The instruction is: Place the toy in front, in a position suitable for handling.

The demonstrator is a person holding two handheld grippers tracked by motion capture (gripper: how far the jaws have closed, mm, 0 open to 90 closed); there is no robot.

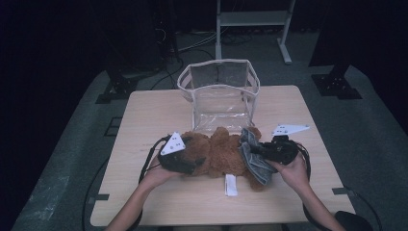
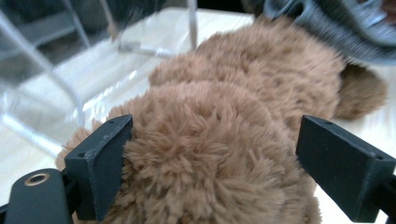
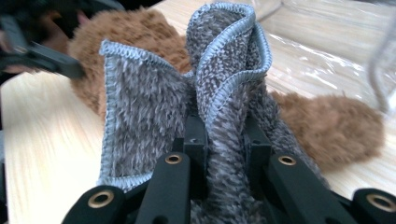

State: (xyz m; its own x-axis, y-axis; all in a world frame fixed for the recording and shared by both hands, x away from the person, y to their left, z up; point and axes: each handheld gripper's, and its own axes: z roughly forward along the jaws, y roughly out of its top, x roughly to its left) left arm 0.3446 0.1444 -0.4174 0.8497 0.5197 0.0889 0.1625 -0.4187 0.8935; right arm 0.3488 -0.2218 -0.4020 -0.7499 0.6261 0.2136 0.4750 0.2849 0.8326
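Note:
A brown plush bear (image 1: 222, 153) lies across the near middle of the table. Over its right end is draped a grey fleecy cloth (image 1: 255, 161) with a stitched edge. My left gripper (image 1: 195, 161) stands at the bear's left end, its jaws wide apart on either side of the furry brown body (image 2: 224, 140). The left pad brushes the fur; the right pad stands just off it. My right gripper (image 1: 263, 152) is shut on a bunched fold of the grey cloth (image 3: 154, 116), which rises between its jaws, with the bear (image 3: 327, 126) behind it.
A clear plastic bag (image 1: 219, 62) with a white rim stands open just behind the bear, its wall (image 2: 46, 93) close to my left gripper. A white tag (image 1: 231, 185) lies in front of the bear. Bare wooden table (image 1: 144, 115) stretches left and right.

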